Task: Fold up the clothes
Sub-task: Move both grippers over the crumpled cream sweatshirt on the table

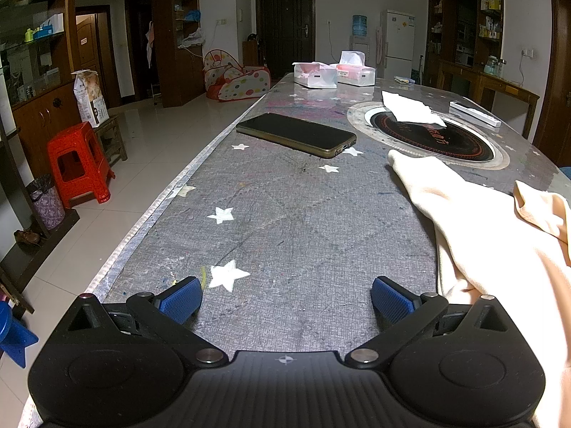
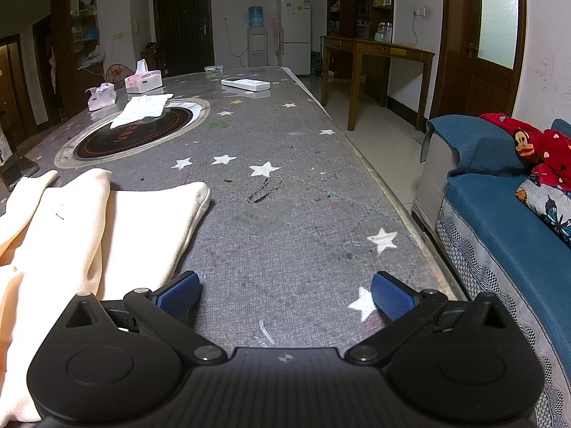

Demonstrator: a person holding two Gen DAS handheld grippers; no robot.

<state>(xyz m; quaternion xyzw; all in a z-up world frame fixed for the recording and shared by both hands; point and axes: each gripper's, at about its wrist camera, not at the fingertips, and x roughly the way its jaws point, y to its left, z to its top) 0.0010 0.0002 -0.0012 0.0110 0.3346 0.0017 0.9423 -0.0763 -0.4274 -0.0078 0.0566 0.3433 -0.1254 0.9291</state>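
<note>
A: Cream fabric: locate the garment relative to the round cooktop.

B: Garment lies on the desk, on the near side of the cooktop. One corner reaches the cooktop's metal ring. In the right wrist view the garment shows folded layers, with one rounded corner pointing away from the cooktop toward the sofa side.

A: State of the left gripper?

B: Jaws released, blue pads wide apart, nothing between them. Bare desk surface lies under the gap. The garment lies just beside the right-hand pad.

A: State of the right gripper?

B: Jaws released, pads wide apart, nothing held. The garment edge lies just beside the left-hand pad. Contact cannot be determined.

A: Other items, referenced to the cooktop?

B: White cloth lies on the cooktop's far edge. Black phone lies flat just beside the cooktop, toward the desk edge that faces the red stool. Two tissue boxes stand beyond the cooktop, near the far end of the desk. White remote lies beyond the cooktop on the opposite side from the phone. Blue sofa stands off the desk, well apart from the cooktop.
</note>
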